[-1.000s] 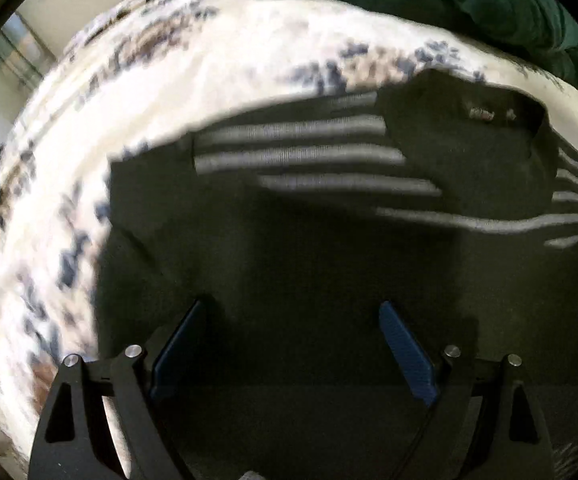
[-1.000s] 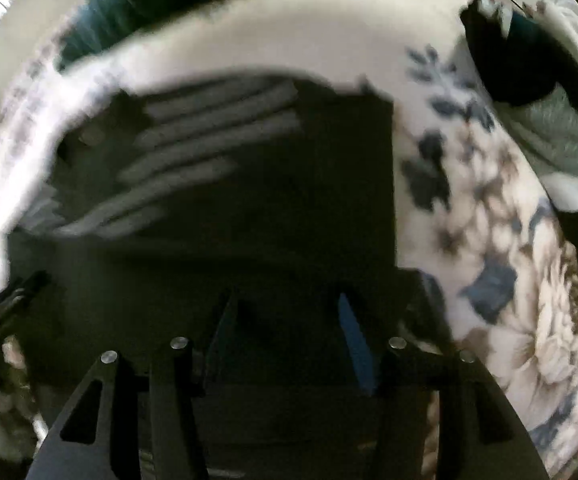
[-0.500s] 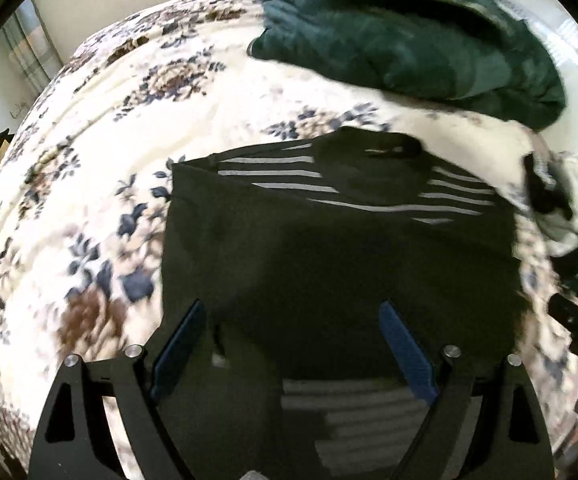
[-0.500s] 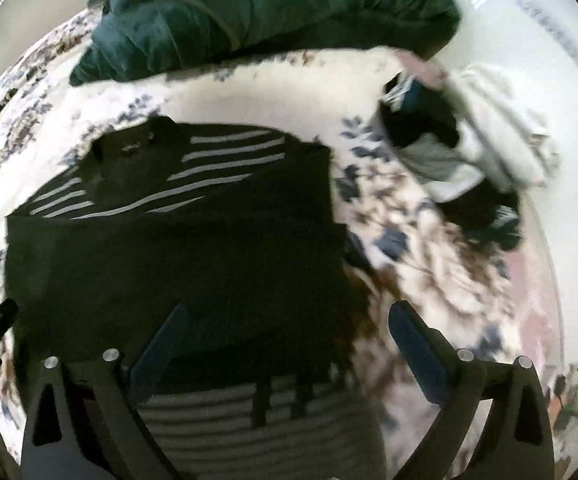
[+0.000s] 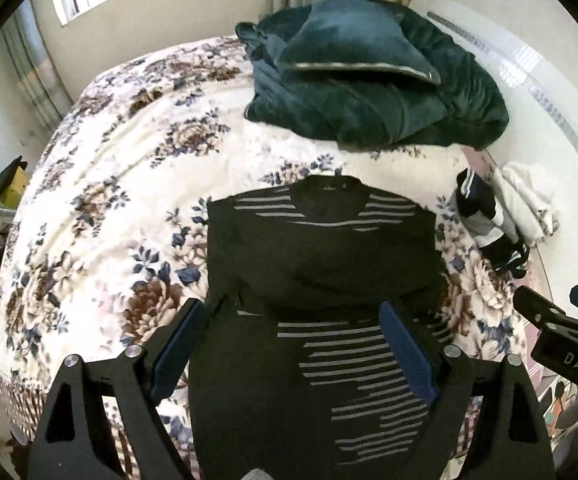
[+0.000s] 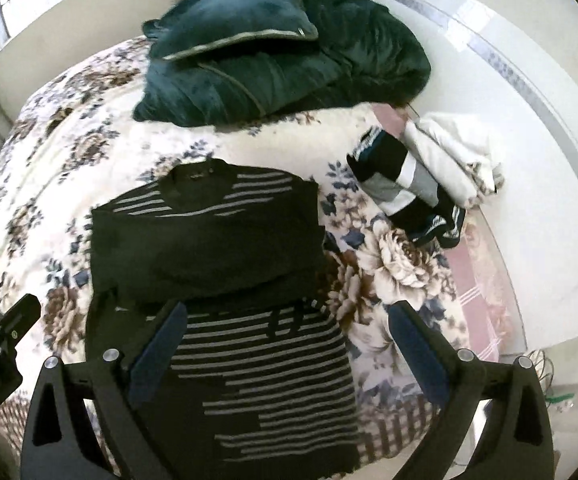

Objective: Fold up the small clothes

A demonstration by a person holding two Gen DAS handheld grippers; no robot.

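Here, taking the black striped sweater (image 5: pixel 321 264) as the landmark, the flowered bed (image 5: pixel 129 184) spreads out to its left, bare of other clothes. The sweater itself lies flat on the bedspread, collar away from the cameras, with a fold line across its middle and the striped lower part lying nearest.

The left gripper (image 5: pixel 295 354) hangs above the sweater's near, striped end, its blue fingers (image 5: pixel 177 344) spread wide with nothing between them. The right gripper (image 6: pixel 289 354) hangs over the sweater's near right edge; its jaws have just been opening and now stand wide, holding nothing.

Beyond the sweater's collar sits a dark green blanket (image 5: pixel 369 80). Right of the sweater, near the wall, lies a small heap of clothes (image 6: pixel 421 180), black, grey and white.

By my judgement one fold has just been laid down and let go. The next move calls for both grippers to come down onto an edge of the sweater, pinch the cloth, and carry it over for another fold.

Writing: "DAS" shows on the right gripper's body in the left view; the left gripper's lettering is too blurred to read.
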